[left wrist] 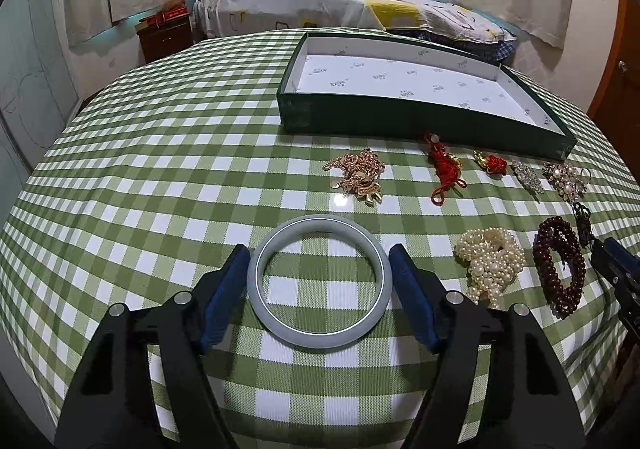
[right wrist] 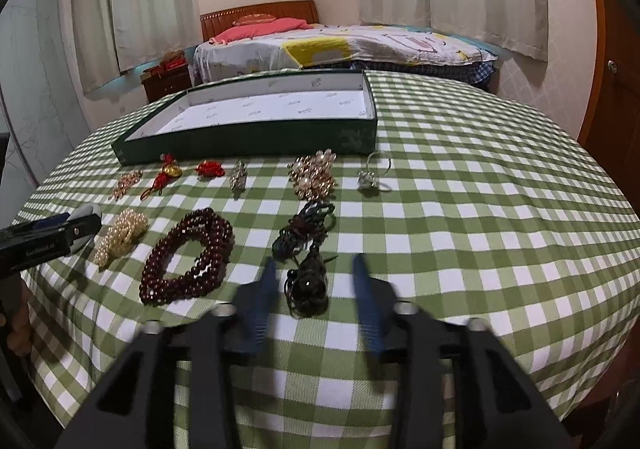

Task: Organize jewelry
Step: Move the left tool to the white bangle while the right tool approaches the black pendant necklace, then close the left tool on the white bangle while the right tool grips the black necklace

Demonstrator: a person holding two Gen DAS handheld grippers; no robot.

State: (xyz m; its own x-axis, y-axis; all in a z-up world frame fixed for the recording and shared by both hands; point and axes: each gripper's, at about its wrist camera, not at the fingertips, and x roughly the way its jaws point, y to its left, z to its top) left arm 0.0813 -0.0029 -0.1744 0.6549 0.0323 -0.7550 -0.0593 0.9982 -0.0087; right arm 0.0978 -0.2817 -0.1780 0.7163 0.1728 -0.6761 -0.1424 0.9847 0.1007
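Left tongs [left wrist: 320,281] straddle the pale jade bangle [left wrist: 319,281], which lies flat on the checked worktop [left wrist: 160,169]; pads at its sides, contact unclear. Right of it: pearl cluster [left wrist: 491,257], dark red bead bracelet [left wrist: 560,267]. Right tongs [right wrist: 314,281] spread, black beaded pendant [right wrist: 308,281] between, untouched.

Left gripper [left wrist: 320,281] angled down toward the tabletop, jaws spread, blue pads seemingly just touching what lies between them; right gripper [right wrist: 316,289] likewise tilted down, jaws parted, pads blurred, pressing on nothing.
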